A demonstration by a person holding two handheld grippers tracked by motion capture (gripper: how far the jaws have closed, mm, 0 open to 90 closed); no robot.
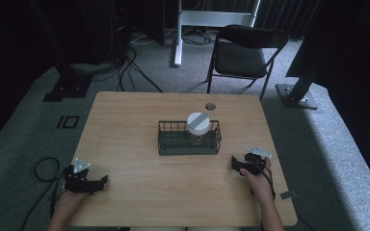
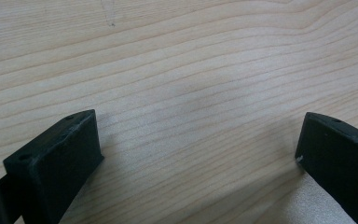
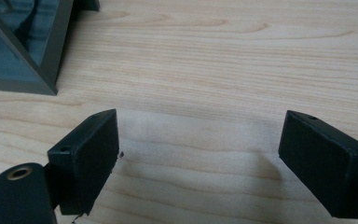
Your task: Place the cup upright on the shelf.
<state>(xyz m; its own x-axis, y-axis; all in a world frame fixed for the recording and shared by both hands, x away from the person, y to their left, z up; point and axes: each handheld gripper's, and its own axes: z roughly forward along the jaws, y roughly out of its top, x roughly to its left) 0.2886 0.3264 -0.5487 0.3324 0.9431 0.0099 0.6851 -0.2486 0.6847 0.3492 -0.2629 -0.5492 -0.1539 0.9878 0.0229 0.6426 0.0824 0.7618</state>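
A clear jar (image 1: 198, 131) with a broad white lid (image 1: 198, 122) stands upright inside a dark wire basket (image 1: 166, 143) at the middle of the wooden tabletop (image 1: 139, 183), toward the basket's right half. The left claw (image 1: 102, 182) rests near the tabletop's near-left corner and the right claw (image 1: 233, 163) sits near the right edge, just off the basket's near-right corner; both are well apart from the jar. In the gripper views each claw's jaws stand wide apart over bare wood, holding nothing. The jar looks rigid and probably light, with little or nothing visible inside; if it is glass it would be smooth, prone to slipping and breakable if knocked against the wire. The lid rises above the basket rim, so it seems the easiest place to take hold, squeezing across its sides from above. The body below is fenced by the wires and harder to reach.
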